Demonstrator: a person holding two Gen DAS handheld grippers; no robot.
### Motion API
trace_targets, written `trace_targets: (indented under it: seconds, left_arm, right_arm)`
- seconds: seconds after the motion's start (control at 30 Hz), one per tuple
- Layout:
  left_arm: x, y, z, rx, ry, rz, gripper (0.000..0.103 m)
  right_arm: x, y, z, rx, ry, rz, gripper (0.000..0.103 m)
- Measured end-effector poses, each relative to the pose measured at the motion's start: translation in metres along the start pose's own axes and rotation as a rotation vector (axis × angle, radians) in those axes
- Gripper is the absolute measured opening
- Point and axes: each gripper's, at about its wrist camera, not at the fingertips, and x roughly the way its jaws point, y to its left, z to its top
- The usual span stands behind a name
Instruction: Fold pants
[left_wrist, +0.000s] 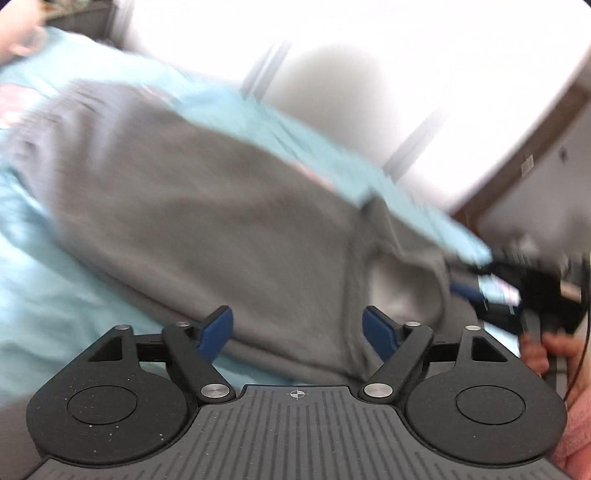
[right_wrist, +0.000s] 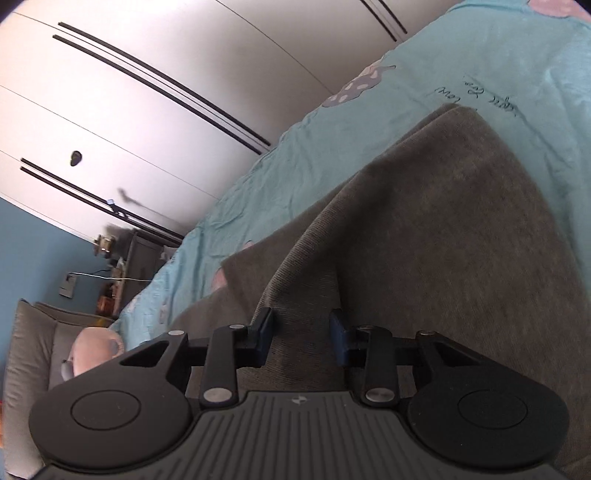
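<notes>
Ahead of your left gripper, its jaws standing wide, grey pants fill the whole path across the blue bedsheet; the other gripper and a hand block the right. Between your right gripper jaws a ridge of pants rises; left of them, open sheet runs toward the white wardrobe.

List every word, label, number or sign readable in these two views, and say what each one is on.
Handwriting-style dark script printed on the teal bedsheet, beside the grey pants: seen upside down and too small to read.
Small crosshair mark on the left gripper body: a symbol, no letters.
Small emblem on the right gripper body: no readable text.
Left wrist view: too blurred for any text.
</notes>
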Motion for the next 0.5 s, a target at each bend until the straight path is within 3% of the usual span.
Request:
trace_targets:
  seconds: [0.07, 0.13, 0.23, 0.3, 0.4, 0.5]
  left_arm:
    - [-0.011, 0.020, -0.001, -0.077, -0.087, 0.025, 0.091]
    - [-0.005, 0.033, 0.006, -0.177, -0.085, 0.025, 0.093]
    - [0.013, 0.036, 0.013, -0.225, -0.024, 0.039, 0.093]
    - [0.019, 0.033, 0.014, -0.208, 0.005, 0.035, 0.093]
    - [0.020, 0.033, 0.013, -0.209, -0.003, 0.029, 0.093]
    - [0.014, 0.037, 0.009, -0.230, -0.005, 0.030, 0.093]
  right_arm:
    - [-0.013, -0.003, 0.000, 0.024, -0.035, 0.050, 0.034]
    - [-0.025, -0.007, -0.002, 0.027, -0.074, 0.044, 0.034]
    - [-0.016, -0.003, -0.004, -0.088, -0.035, -0.153, 0.034]
    - [0.006, 0.005, -0.006, -0.162, 0.045, -0.200, 0.033]
    - [0.050, 0.041, 0.000, -0.287, 0.126, -0.208, 0.031]
    - [0.078, 0.072, 0.015, -0.363, 0.052, -0.116, 0.031]
